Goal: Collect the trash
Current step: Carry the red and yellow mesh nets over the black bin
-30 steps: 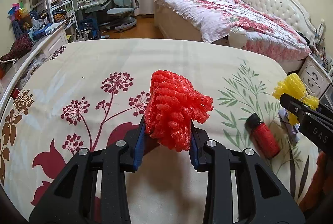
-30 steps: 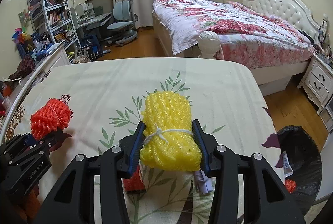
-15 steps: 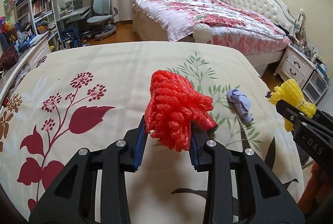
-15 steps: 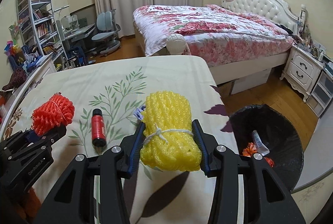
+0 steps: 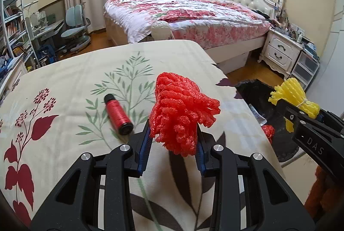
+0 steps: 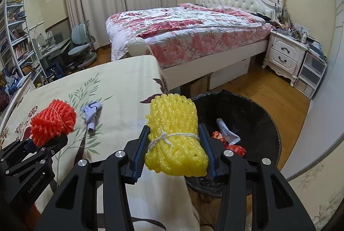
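Beside the bin [image 6: 261, 106], right gripper [image 6: 175, 148] pinching the yellow foam [image 6: 174, 130] and left gripper [image 5: 173, 138] pinching red foam [image 5: 182, 110] over the table [image 5: 64, 72] risk dropping either short.

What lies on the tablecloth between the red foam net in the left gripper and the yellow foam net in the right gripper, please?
In the right wrist view, a crumpled lilac paper scrap lies on the tablecloth between the red foam net and the yellow foam net.

I see red foam netting [image 5: 182, 115] bunched above my table, yellow netting [image 6: 175, 136] (string-tied) over the black bin [image 6: 258, 110]; a red bottle [image 5: 117, 113] and crumpled paper [image 6: 92, 111] lie on the cloth.
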Motion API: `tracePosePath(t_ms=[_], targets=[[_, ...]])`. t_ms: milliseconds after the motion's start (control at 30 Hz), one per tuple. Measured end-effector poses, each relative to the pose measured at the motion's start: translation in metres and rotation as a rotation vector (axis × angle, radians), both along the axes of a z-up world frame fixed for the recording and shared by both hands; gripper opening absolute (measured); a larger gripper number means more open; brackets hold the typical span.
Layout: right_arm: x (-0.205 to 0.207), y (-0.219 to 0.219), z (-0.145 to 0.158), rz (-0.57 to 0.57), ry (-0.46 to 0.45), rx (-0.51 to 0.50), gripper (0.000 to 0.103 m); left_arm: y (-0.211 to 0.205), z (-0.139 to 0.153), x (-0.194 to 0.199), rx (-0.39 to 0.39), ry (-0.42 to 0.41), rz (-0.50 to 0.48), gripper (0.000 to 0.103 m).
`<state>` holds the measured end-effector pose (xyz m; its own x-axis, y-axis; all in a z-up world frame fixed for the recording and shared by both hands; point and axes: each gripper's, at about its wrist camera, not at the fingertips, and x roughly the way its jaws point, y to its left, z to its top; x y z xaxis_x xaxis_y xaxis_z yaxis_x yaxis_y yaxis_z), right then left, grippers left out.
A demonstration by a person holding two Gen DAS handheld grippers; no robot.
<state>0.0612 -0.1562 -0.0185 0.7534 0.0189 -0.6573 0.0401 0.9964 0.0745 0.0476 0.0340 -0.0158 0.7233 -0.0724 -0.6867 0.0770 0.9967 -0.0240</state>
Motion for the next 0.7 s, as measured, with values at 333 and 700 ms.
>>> tracePosePath(t_ms=[333, 700], targets=[[0.003, -0.048, -0.013, -0.127, 0.002, -0.012, 0.046, -0.062, -0.013, 0.014, 0.032, 0.005, -0.102, 0.034], [0.022, -0.08, -0.031, -0.184, 0.026, 0.006, 0.046, -0.108, -0.024, 0.038, 0.074, 0.008, -0.155, 0.034]])
